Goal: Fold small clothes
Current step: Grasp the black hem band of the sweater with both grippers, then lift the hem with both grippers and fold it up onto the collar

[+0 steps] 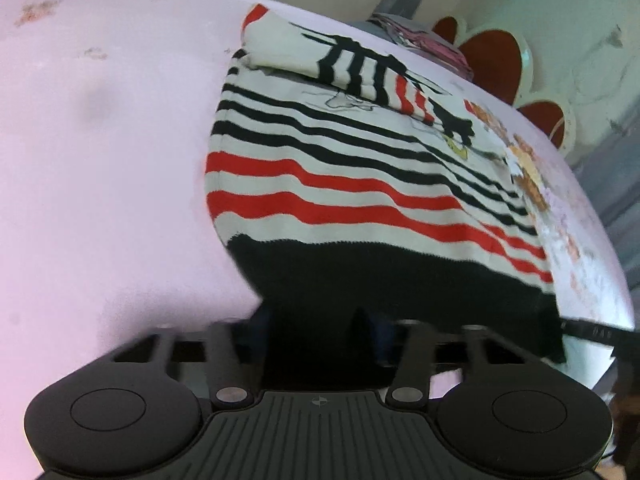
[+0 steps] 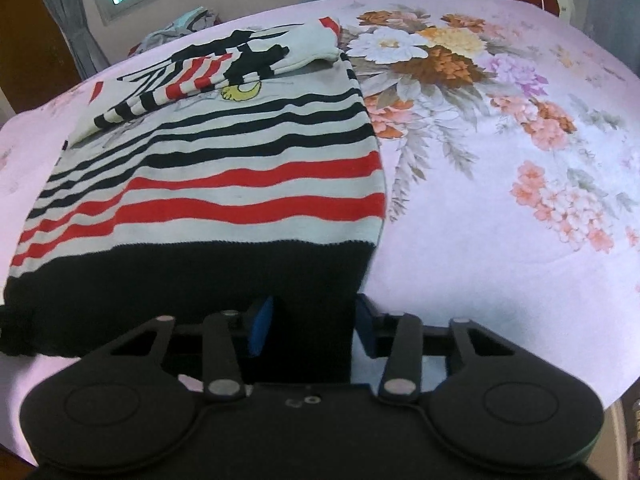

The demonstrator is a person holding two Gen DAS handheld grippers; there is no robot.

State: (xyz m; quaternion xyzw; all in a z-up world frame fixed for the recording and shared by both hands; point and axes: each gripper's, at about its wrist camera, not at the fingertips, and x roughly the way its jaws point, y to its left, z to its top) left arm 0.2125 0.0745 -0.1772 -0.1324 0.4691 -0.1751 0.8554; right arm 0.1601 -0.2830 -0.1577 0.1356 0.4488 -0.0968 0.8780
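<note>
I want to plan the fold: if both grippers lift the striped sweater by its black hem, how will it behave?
The striped sweater is knit and lies limp, so it will probably sag between the left gripper and right gripper. The sleeves folded across it may slide off.

Garment: a striped sweater [image 1: 340, 184], cream with black and red bands, lay flat on the bed.
Hem: its black band hung nearest the camera.
Sleeves: folded across the upper part.
Left hand-held gripper [image 1: 320, 320]: jaws closed on the black hem.
Bed [image 1: 100, 140]: covered in pink floral sheet.
Background: piled clothes [image 1: 420, 36] at the far edge.
</note>
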